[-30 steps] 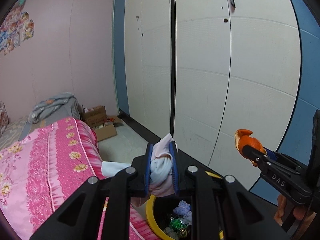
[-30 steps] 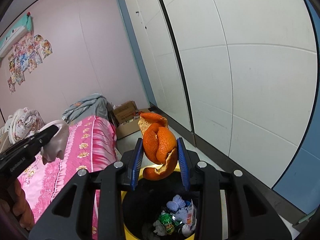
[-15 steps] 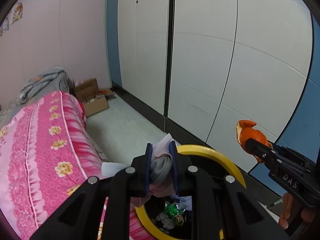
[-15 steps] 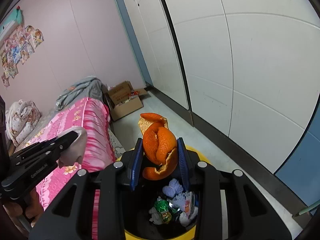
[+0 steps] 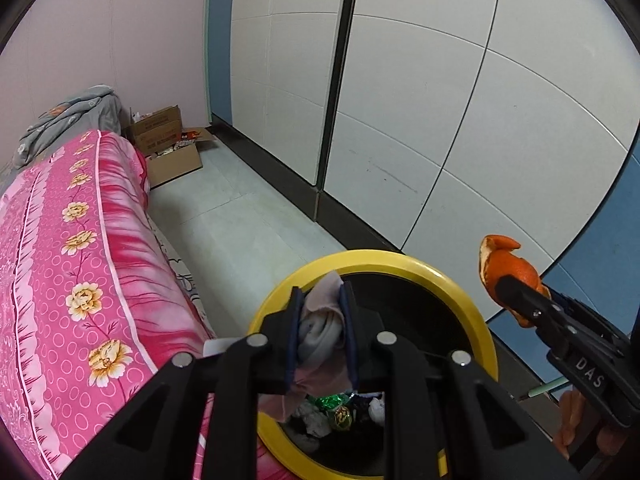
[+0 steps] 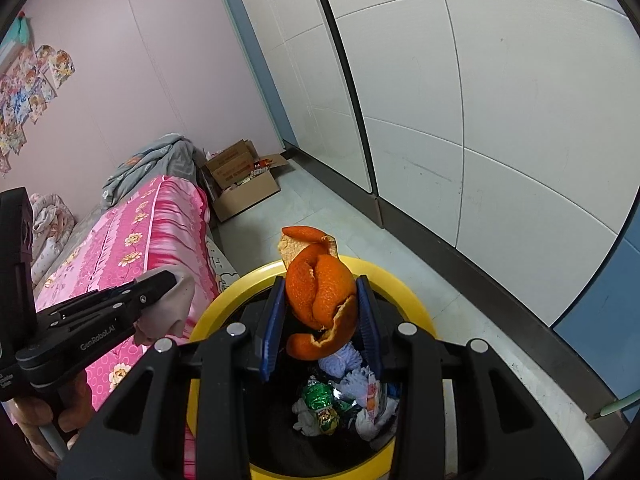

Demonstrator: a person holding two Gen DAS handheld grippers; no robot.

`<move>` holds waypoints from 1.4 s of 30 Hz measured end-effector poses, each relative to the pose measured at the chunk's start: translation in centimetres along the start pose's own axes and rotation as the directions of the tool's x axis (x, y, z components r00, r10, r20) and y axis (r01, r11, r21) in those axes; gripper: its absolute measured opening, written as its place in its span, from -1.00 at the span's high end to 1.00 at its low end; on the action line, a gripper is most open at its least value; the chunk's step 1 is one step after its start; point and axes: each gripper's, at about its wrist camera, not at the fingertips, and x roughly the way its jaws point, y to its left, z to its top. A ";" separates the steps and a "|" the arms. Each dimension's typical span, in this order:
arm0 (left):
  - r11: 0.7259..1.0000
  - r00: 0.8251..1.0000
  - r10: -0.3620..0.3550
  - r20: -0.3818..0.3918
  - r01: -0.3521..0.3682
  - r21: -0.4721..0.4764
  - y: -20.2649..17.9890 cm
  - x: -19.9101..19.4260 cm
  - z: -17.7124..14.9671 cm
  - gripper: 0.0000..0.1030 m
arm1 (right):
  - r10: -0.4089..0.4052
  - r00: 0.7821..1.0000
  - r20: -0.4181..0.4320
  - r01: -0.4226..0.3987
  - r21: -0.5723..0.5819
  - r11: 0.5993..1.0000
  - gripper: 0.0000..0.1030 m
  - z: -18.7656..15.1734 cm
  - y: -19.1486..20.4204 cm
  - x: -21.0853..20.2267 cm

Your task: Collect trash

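Observation:
My left gripper (image 5: 321,300) is shut on a crumpled pinkish-grey tissue (image 5: 322,322) and holds it over the near left rim of a yellow-rimmed black trash bin (image 5: 372,260). My right gripper (image 6: 322,292) is shut on an orange peel (image 6: 320,292) above the same bin (image 6: 384,270). Wrappers and tissues (image 6: 340,396) lie inside the bin. The right gripper with the peel (image 5: 506,266) shows at the right of the left wrist view. The left gripper with the tissue (image 6: 178,300) shows at the left of the right wrist view.
A bed with a pink flowered cover (image 5: 60,248) stands close to the bin's left. Open cardboard boxes (image 5: 168,148) sit on the floor at the bed's far end. White wardrobe doors (image 5: 400,100) line the right side. Pale floor (image 5: 228,216) runs between bed and wardrobe.
Both grippers have tilted down and moved over the bin, which now fills more of each view. Both keep their hold on the tissue and the peel.

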 end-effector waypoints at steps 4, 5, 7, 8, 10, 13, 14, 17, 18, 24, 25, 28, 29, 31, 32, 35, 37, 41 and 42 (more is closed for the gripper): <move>1.000 1.000 0.004 0.024 -0.004 0.010 -0.3 -1.0 0.2 0.36 | -0.012 1.000 0.015 0.012 0.013 1.000 0.13 -0.1 -0.5 -0.8; 1.000 1.000 0.005 0.030 -0.006 0.007 -0.3 -1.3 0.2 0.30 | -0.007 1.000 0.019 0.007 0.019 1.000 0.01 0.0 -0.6 -1.2; 1.000 0.999 0.005 0.037 -0.005 0.001 -0.3 -1.8 0.3 0.21 | -0.004 1.000 0.027 0.003 0.028 1.000 -0.09 0.0 -0.7 -1.6; 1.000 0.999 0.004 0.038 -0.004 0.000 -0.2 -1.9 0.4 0.21 | -0.008 0.999 0.032 0.007 0.027 1.000 -0.09 0.0 -0.7 -1.9; 1.000 0.999 0.009 0.041 -0.008 -0.004 -0.1 -2.2 0.3 0.21 | -0.014 0.999 0.043 0.013 0.027 1.000 -0.09 0.0 -0.7 -2.4; 1.000 0.999 0.011 0.040 -0.010 -0.010 0.0 -2.7 0.2 0.21 | -0.010 0.999 0.049 0.009 0.030 1.000 -0.09 0.1 -0.8 -3.3; 1.000 0.999 0.016 0.042 -0.015 -0.011 0.1 -2.9 0.2 0.21 | -0.010 0.999 0.050 0.008 0.029 1.000 -0.09 0.2 -0.8 -3.5; 1.000 0.999 0.020 0.046 -0.019 -0.022 0.5 -3.5 0.1 0.21 | -0.004 0.999 0.051 0.002 0.029 1.000 -0.09 0.3 -0.7 -4.0; 0.999 0.999 0.025 0.047 -0.024 -0.026 0.6 -3.9 0.0 0.21 | -0.002 0.999 0.054 0.001 0.027 1.000 -0.09 0.3 -0.6 -4.3; 0.997 0.997 0.059 0.059 -0.056 -0.058 2.0 -5.9 -0.4 0.21 | 0.018 0.998 0.065 -0.019 0.011 1.000 -0.09 0.5 0.5 -5.5; 0.996 0.996 0.067 0.062 -0.063 -0.062 2.2 -6.2 -0.5 0.21 | 0.023 0.998 0.065 -0.023 0.007 1.000 -0.09 0.6 0.8 -5.7; 0.994 0.994 0.080 0.073 -0.074 -0.079 2.9 -7.5 -0.8 0.21 | 0.043 0.997 0.065 -0.043 -0.007 0.999 -0.09 0.5 1.8 -6.3; 0.993 0.993 0.086 0.079 -0.080 -0.083 3.2 -8.1 -0.9 0.21 | 0.047 0.997 0.065 -0.047 -0.011 0.999 -0.09 0.6 2.0 -6.3; 0.992 0.991 0.100 0.093 -0.092 -0.088 3.5 -9.2 -1.2 0.21 | 0.058 0.996 0.066 -0.056 -0.025 0.998 -0.09 0.6 2.8 -6.5; 0.991 0.990 0.104 0.097 -0.096 -0.091 3.6 -9.5 -1.3 0.21 | 0.067 0.996 0.065 -0.065 -0.034 0.997 -0.09 0.5 3.3 -6.7; 0.989 0.987 0.115 0.111 -0.103 -0.106 4.4 -11.0 -1.6 0.21 | 0.086 0.994 0.063 -0.083 -0.051 0.995 -0.09 0.5 4.5 -7.1; 0.987 0.984 0.128 0.124 -0.114 -0.113 4.9 -12.0 -1.9 0.21 | 0.102 0.993 0.062 -0.098 -0.069 0.993 -0.09 0.3 5.5 -7.4; 0.981 0.978 0.150 0.144 -0.130 -0.140 6.3 -14.5 -2.8 0.21 | 0.128 0.990 0.061 -0.121 -0.102 0.987 -0.09 0.0 7.4 -8.0; 0.980 0.977 0.155 0.147 -0.134 -0.146 6.6 -14.9 -3.0 0.21 | 0.138 0.989 0.060 -0.130 -0.111 0.985 -0.09 -0.1 8.0 -8.2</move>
